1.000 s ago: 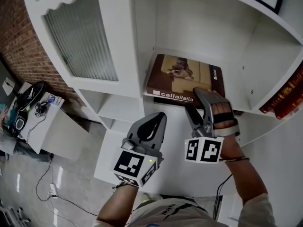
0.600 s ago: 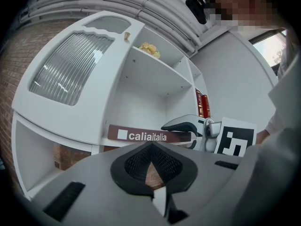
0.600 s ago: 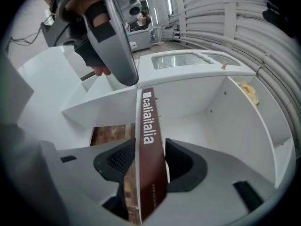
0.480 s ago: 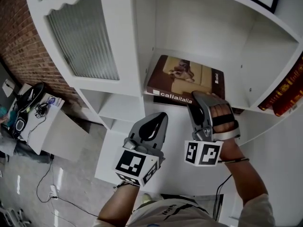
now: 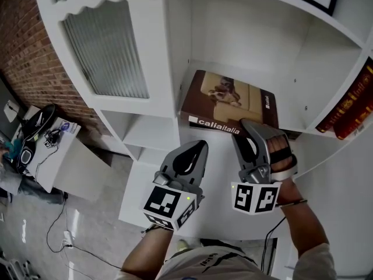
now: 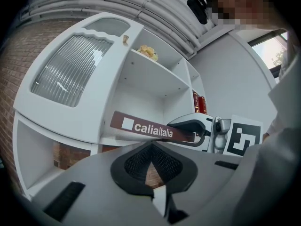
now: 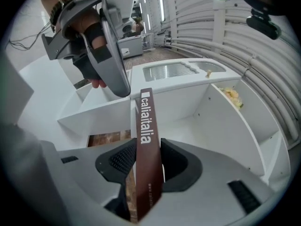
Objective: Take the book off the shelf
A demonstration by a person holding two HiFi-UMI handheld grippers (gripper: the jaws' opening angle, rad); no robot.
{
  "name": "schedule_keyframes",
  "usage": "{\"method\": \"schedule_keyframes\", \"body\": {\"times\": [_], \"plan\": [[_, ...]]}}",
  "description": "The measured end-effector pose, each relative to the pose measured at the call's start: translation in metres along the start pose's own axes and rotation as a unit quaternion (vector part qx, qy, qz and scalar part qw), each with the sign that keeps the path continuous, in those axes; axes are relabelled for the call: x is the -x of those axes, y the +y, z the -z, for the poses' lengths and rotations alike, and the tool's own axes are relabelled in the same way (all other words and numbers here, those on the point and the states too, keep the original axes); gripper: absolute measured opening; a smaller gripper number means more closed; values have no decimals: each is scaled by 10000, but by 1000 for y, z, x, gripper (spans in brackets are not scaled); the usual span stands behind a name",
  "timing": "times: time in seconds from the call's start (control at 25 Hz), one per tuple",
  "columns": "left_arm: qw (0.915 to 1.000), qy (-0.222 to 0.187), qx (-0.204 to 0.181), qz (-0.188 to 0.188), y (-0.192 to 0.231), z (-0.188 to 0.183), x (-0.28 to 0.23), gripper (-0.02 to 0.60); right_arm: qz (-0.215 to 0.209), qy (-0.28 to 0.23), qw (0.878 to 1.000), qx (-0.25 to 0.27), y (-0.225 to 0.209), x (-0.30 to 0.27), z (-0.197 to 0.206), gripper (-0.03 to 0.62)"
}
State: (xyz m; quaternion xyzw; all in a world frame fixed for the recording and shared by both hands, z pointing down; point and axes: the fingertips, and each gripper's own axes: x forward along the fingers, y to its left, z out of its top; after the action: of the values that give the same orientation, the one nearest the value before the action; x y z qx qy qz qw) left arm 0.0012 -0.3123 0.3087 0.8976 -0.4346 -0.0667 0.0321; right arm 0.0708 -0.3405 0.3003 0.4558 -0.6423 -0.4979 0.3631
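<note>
Clamping right gripper (image 5: 249, 127), jaws just closing, onto shelved brown book (image 5: 227, 98); holding left gripper (image 5: 197, 149), jaws together, empty, at its 9 o'clock.

Right tool (image 7: 146, 166) grips a brown book (image 7: 146, 126) edge-on, pads pressed on both covers, jaws having just been closing on it; white "caliaitalia" print runs along the spine; white shelf unit (image 7: 221, 126) beyond; left tool (image 7: 121, 86), on a strapped hand (image 7: 89, 46), sits upper left, its tip just beside the book's far end; ribbed glass door (image 7: 169, 70) further back; yellowish lump (image 7: 231, 95) on one shelf, too small to tell.
</note>
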Motion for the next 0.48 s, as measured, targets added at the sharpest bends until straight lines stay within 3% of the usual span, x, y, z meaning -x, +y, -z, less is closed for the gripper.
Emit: {"method": "schedule_keyframes", "body": {"times": [0.24, 0.48], "plan": [[10000, -16, -13, 97, -6, -3, 6, 11, 324, -197, 9981, -494, -18, 17, -7, 153], [9998, -104, -52, 179, -11, -10, 12, 11, 547, -309, 9960, -643, -24, 27, -18, 152]]}}
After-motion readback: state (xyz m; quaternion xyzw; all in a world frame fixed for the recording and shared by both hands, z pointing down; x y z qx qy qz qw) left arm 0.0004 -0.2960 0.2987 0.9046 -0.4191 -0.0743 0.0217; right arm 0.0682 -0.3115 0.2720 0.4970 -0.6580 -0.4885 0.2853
